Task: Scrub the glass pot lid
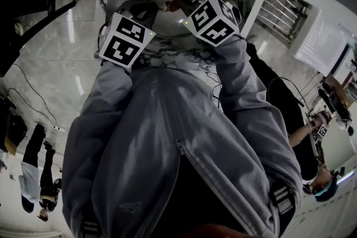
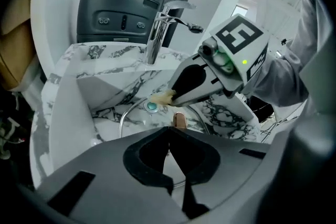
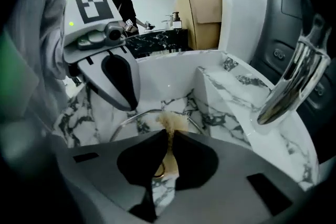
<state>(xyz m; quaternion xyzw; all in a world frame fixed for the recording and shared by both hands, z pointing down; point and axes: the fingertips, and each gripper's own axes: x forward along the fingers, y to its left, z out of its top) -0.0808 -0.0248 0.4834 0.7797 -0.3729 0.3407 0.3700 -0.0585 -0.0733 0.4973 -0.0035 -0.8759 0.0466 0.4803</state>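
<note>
Glass pot lid point(image 2: 149, 122) is down in the marble sink point(image 2: 107, 97), lying pretty much flat on the bottom. Its metal rim shows as a thin arc, and the teal drain point(image 2: 152, 107) sits inside that arc in the left gripper view.

My left tongs point(image 2: 169, 129) are shut tight, pads together with nothing between them. They point steeply down over the near part of the lid. There's a small brownish nub point(image 2: 180, 120) just past the tips. It might be the lid's knob, but I honestly can't tell, or whether the tips touch it.

My right tongs point(image 3: 169, 135) are clamped on a yellowish sponge point(image 3: 170, 122), and the scruffy end pokes out past the tips over the lid. From the left gripper view that sponge end sits right by the drain. Whether it's actually pressing on the glass, I can't say.

The 2 tongs are close together over the basin, left 1 beside the right. Both marker cubes sit side by side in the head view, with my grey jacket sleeves point(image 1: 240, 92) behind them.

Other stuff around:
- A chrome faucet point(image 2: 157, 34) stands at the back edge of the sink, spout reaching over the basin.
- A big dark grey machine point(image 2: 121, 2) sits right behind the faucet.
- Someone in dark clothes point(image 3: 126, 2) is standing at a counter well off in the background.
</note>
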